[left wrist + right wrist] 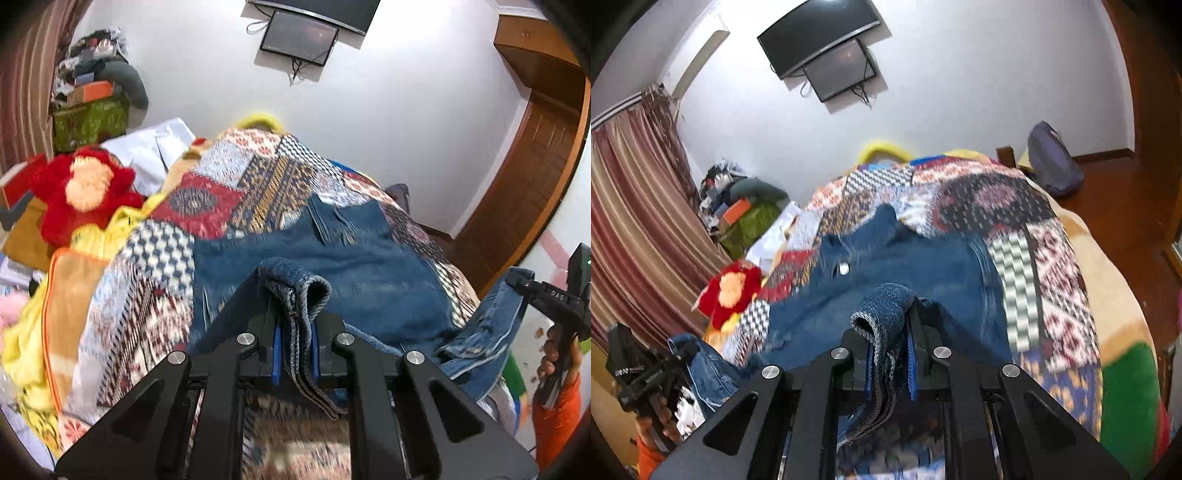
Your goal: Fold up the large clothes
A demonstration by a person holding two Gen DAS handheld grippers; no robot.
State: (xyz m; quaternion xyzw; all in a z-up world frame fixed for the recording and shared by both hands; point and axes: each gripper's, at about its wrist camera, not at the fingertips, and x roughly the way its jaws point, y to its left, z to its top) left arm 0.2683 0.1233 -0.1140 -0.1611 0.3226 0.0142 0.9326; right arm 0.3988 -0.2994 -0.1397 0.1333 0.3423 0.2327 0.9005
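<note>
A pair of blue jeans (332, 266) lies spread across a patchwork quilt (229, 184) on a bed, filling the centre of both wrist views. The left gripper (295, 321), at lower centre of its own view, is clamped tight on a rolled denim hem that droops between its blue-padded fingers (276, 343). The right gripper (892, 325) pinches a second hem the same way, low in its view. Each tool also appears at the edge of the other's frame, lifting a fold of denim, with a hand (557, 354) in an orange sleeve on the handle. A red stuffed toy (81, 184) sits at left on the bed, and two dark screens (820, 48) hang on the white wall above.
</note>
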